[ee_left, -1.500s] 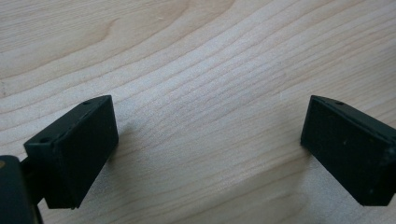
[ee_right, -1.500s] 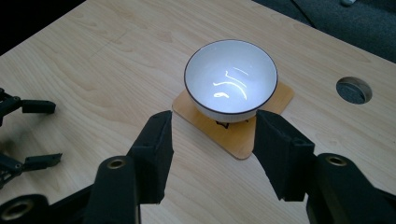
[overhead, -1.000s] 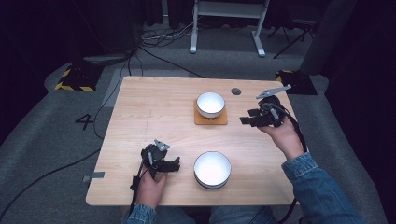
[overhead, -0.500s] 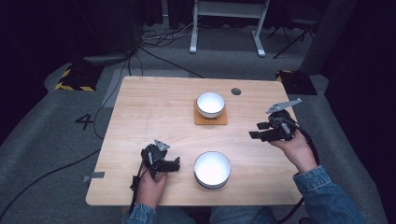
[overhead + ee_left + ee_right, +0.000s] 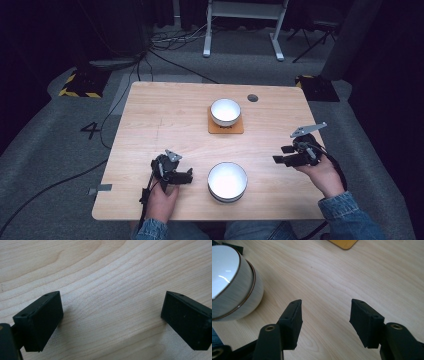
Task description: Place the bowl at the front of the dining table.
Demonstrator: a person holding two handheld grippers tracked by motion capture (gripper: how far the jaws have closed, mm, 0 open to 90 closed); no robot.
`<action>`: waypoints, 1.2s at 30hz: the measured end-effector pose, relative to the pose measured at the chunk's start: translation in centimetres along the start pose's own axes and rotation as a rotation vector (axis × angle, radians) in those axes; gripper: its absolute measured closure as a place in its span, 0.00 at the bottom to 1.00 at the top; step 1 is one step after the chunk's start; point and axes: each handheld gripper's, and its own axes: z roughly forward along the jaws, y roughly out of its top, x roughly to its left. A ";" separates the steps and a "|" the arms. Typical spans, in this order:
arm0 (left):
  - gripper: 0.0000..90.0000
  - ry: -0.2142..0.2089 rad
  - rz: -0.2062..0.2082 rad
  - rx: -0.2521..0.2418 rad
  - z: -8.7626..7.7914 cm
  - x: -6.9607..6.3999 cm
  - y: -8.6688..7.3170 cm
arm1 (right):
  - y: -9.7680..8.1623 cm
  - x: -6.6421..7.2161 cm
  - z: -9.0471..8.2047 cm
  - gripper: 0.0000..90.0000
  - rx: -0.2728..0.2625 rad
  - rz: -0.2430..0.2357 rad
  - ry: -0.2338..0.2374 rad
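Pale wood grain is running under both claws, and neither is holding anything. The right claw is hanging over the counter at its right side with its jaws apart — they have just been opening a little further, with nothing between them. The left claw is sitting low over the boards, jaws wide and empty, just beside the near bowl. That white bowl is standing upright at the front middle of the counter, between the two hands; in the right gripper view it is showing as a white bowl with a thin dark band, off to the left of the jaws. A second bowl is resting on a brown coaster farther back, well apart.

Judging from this, the right hand is lining up on the near bowl. To do it well, the claw should be swinging toward the bowl's wall, one jaw going inside the rim and one outside — level, not tilted — before closing gently, since glazed ware is likely slipping under a skewed pinch.
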 end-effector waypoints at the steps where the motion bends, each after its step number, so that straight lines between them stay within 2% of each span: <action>1: 0.05 0.002 0.002 -0.001 0.0 0.0 0.0 | -0.7 -0.2 0.3 0.48 0.006 -0.006 0.002; 5: 0.05 0.004 0.000 -0.001 0.0 0.0 0.0 | -1.7 -0.3 0.7 0.48 0.008 -0.012 -0.001; 9: 0.05 0.002 0.001 -0.001 0.0 0.0 0.0 | -3.6 -0.4 2.0 0.47 0.017 0.025 0.001; 15: 0.05 0.001 0.001 0.000 0.0 0.0 0.0 | -5.2 -0.3 3.3 0.46 0.016 0.029 0.012; 20: 0.05 0.004 0.000 -0.001 0.0 0.0 0.0 | -6.5 0.2 4.2 0.46 0.003 0.005 0.010; 21: 0.05 0.004 0.002 0.000 0.0 0.0 0.0 | -6.9 0.3 4.4 0.46 -0.001 -0.020 0.004; 24: 0.05 0.001 0.001 0.000 0.0 0.0 0.0 | -7.4 0.5 4.7 0.46 -0.004 -0.036 -0.008; 26: 0.05 0.001 -0.001 0.000 0.0 0.0 0.0 | -7.9 0.8 5.0 0.46 -0.007 -0.024 -0.013; 27: 0.05 0.003 0.002 -0.001 0.0 0.0 0.0 | -8.1 0.8 5.2 0.45 -0.012 -0.039 -0.014; 30: 0.05 0.003 0.002 -0.001 0.0 0.0 0.0 | -8.8 1.2 5.7 0.44 -0.023 -0.039 -0.017; 31: 0.05 0.004 0.002 -0.001 0.0 0.0 0.0 | -9.1 1.6 5.7 0.44 -0.039 -0.038 -0.028; 32: 0.05 0.001 0.001 0.000 0.0 0.0 0.0 | -9.4 1.8 5.8 0.43 -0.062 -0.059 -0.042; 34: 0.05 0.001 0.001 0.000 0.0 0.0 0.0 | -9.5 1.9 5.8 0.43 -0.068 -0.059 -0.043; 35: 0.05 0.003 0.002 0.000 0.0 0.0 0.0 | -9.9 2.0 5.9 0.41 -0.100 -0.082 -0.058; 36: 0.05 0.003 0.002 0.000 0.0 0.0 0.0 | -9.9 2.0 5.9 0.41 -0.100 -0.082 -0.058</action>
